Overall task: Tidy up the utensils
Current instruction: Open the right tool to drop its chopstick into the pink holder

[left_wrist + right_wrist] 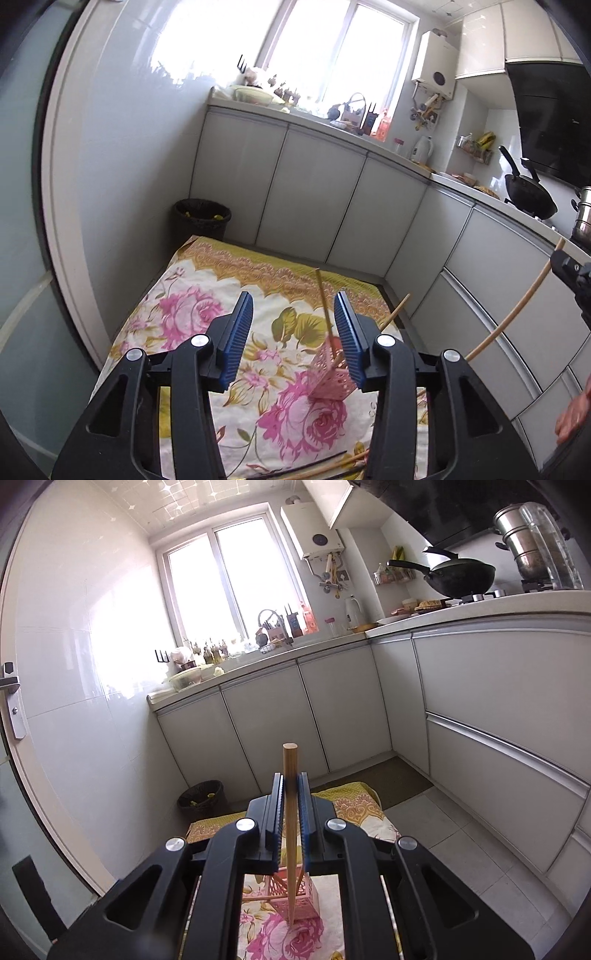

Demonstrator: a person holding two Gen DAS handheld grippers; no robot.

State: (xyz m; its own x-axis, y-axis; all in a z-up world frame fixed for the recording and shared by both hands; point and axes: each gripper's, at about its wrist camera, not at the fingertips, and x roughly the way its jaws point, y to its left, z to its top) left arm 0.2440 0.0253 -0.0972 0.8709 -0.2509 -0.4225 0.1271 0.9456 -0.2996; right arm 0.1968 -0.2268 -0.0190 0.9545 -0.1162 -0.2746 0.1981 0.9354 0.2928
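Observation:
A pink perforated utensil holder [330,380] stands on the floral cloth [192,314], with two wooden chopsticks [323,299] sticking out of it. My left gripper [293,332] is open and empty, hovering just above and behind the holder. My right gripper [290,805] is shut on a wooden chopstick [290,760], held upright with its tip just in front of the holder [295,899]. In the left wrist view that chopstick [517,310] shows at the right, held in the right gripper [570,271]. More chopsticks [332,463] lie on the cloth near the bottom edge.
A black waste bin [201,219] stands beyond the cloth's far corner by the white cabinets [314,199]. The counter [480,605] carries a wok [458,576], a steel pot [524,542] and bottles. A tiled wall is on the left. A hand [574,413] shows at the right edge.

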